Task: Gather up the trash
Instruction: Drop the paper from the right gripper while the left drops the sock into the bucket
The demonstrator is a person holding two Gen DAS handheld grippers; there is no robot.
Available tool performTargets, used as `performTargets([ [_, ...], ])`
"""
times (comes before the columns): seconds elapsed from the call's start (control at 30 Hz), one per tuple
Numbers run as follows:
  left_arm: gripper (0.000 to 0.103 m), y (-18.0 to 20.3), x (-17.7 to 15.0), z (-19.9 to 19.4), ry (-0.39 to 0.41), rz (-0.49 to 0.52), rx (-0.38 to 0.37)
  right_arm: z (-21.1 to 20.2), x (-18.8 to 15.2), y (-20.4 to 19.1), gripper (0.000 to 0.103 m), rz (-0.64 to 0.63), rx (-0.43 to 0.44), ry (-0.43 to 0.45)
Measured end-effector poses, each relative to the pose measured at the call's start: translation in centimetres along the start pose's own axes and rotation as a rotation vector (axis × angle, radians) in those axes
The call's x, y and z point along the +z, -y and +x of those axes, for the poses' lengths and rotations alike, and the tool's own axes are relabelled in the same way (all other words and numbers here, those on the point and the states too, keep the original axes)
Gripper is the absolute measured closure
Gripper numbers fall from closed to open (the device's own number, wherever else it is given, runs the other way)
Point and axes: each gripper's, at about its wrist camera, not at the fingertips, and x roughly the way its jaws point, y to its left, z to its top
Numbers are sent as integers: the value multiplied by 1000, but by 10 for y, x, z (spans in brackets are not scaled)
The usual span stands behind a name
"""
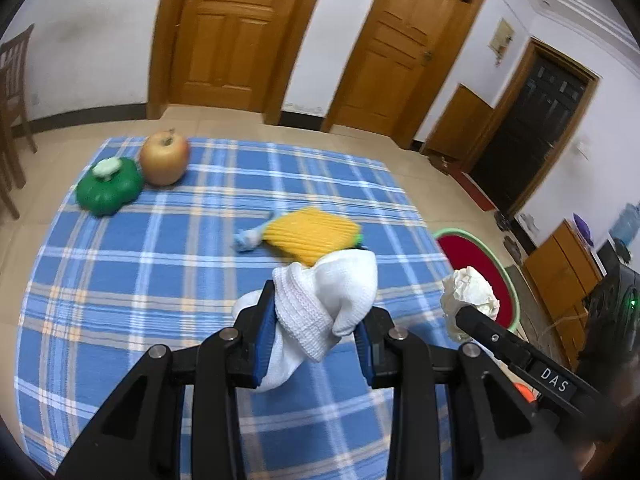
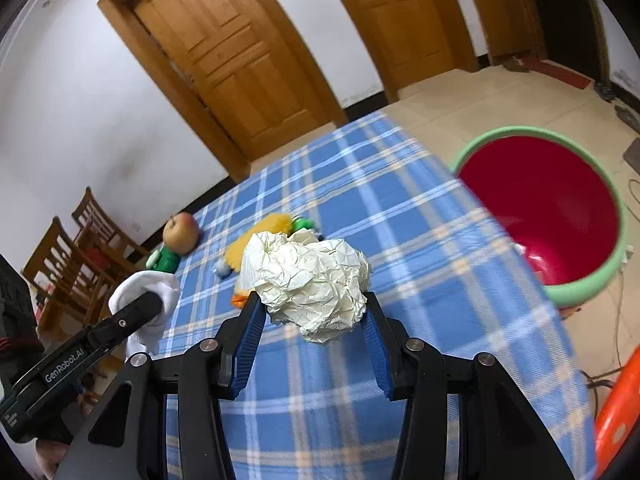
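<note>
My left gripper (image 1: 320, 312) is shut on a white sock (image 1: 328, 296) and holds it above the blue plaid tablecloth (image 1: 160, 280). My right gripper (image 2: 314, 308) is shut on a crumpled ball of white paper (image 2: 308, 280), held above the cloth near the table's right edge; the paper ball also shows in the left wrist view (image 1: 470, 296). The sock also shows at the left of the right wrist view (image 2: 148, 292). A red bin with a green rim (image 2: 548, 200) stands on the floor just past the table's right edge, and shows in the left wrist view (image 1: 476, 268) too.
On the cloth lie a yellow toy corn cob (image 1: 316, 236), a small blue-white scrap (image 1: 248, 240), an apple (image 1: 164, 158) and a green toy pumpkin (image 1: 108, 188). Wooden chairs (image 2: 80, 256) stand left of the table. An orange object (image 2: 620, 408) sits at the lower right.
</note>
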Motion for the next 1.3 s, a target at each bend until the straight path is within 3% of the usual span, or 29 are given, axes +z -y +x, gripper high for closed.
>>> performTargets([
  [0.23,68,41,4,1,-2,72,-36,-30,2,29,54,45,-49,43],
  [0.5,68,90,13,28,-49,132,-108,-47,7,70,54,107,-108,81],
  [1.03,68,177,29,127,-149,264,-158,-36,31,144,52,172,-227,88],
  [1.3,68,213,36,180,-203,322,-179,-25,39,174,49,234,-206,77],
])
